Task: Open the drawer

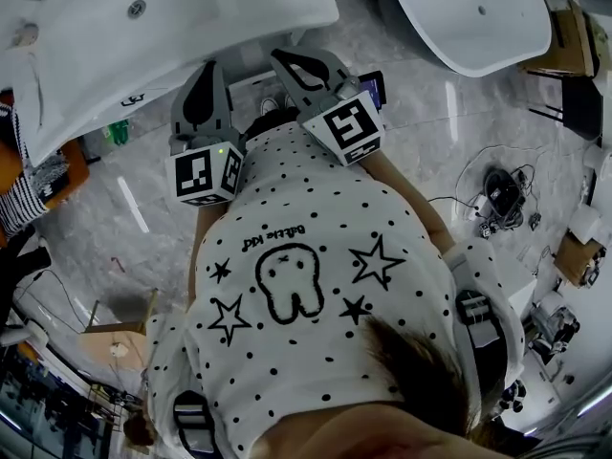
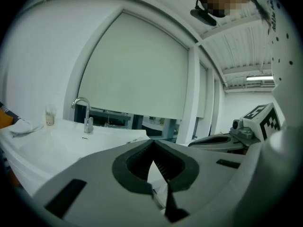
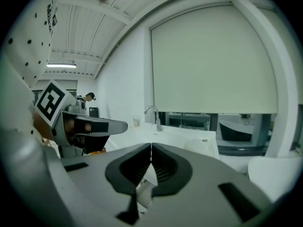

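Note:
I make out no drawer in any view. The white vanity counter [image 1: 143, 27] with its faucet [image 2: 84, 110] stands ahead of both grippers, and its front is hidden below the top. My left gripper [image 1: 206, 70] is held in the air before the counter's edge, its jaws shut on nothing [image 2: 153, 141]. Beside it, a little further right, my right gripper [image 1: 287, 57] is also shut and empty [image 3: 151, 145]. Neither gripper touches the vanity. Each shows in the other's gripper view, the right gripper [image 2: 236, 136] and the left gripper [image 3: 85, 126].
A second white basin [image 1: 478, 12] stands at the upper right. Cables and a dark device [image 1: 502, 194] lie on the marble floor to the right. A small cup [image 2: 49, 115] sits on the counter left of the faucet. A large window blind [image 3: 213, 60] hangs behind the counter.

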The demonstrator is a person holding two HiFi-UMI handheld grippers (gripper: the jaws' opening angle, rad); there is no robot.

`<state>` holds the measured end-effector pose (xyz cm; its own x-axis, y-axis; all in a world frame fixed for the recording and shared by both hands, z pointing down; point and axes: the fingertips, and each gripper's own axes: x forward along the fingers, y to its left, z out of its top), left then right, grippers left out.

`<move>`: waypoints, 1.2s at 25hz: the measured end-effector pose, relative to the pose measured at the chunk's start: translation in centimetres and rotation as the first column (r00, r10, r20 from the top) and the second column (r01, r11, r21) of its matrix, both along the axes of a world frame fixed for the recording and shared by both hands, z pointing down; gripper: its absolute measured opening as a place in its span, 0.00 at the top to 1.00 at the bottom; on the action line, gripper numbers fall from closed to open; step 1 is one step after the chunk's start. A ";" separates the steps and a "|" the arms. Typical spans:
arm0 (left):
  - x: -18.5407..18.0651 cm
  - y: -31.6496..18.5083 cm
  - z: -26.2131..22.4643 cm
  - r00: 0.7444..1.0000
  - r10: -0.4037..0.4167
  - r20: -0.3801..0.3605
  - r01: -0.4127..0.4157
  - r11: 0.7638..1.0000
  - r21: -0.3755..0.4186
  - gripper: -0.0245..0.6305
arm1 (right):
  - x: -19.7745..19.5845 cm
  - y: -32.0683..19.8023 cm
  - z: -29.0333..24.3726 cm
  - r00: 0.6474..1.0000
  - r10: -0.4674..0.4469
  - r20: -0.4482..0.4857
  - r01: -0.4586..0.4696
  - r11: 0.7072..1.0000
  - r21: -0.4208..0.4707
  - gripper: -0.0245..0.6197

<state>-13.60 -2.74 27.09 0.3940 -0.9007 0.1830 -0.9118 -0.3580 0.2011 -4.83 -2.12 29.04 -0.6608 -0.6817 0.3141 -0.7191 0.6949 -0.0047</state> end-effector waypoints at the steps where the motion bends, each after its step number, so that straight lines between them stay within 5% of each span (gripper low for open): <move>1: -0.9 0.2 0.4 1.000 0.000 -0.004 0.000 1.000 -0.004 0.96 | -0.7 0.1 0.1 1.000 0.006 0.005 -0.006 1.000 0.005 0.94; 6: -3.8 0.6 1.2 1.000 -0.003 -0.014 0.003 1.000 -0.013 0.96 | -3.2 0.3 0.4 0.999 0.029 0.022 -0.029 0.999 0.020 0.94; 14: -2.4 0.8 1.1 0.999 0.052 0.010 -0.052 0.998 -0.018 0.96 | -3.2 -0.1 0.3 0.999 0.025 0.025 -0.025 1.000 0.012 0.94; 30: -2.6 0.4 0.7 1.000 0.013 -0.018 -0.013 1.000 -0.001 0.96 | -2.7 -0.5 0.5 1.000 0.024 0.001 -0.024 1.000 0.007 0.94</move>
<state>-16.24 -2.35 27.79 0.4087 -0.8955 0.1764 -0.9034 -0.3694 0.2177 -7.49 -2.62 29.51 -0.6442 -0.6998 0.3086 -0.7357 0.6773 0.0000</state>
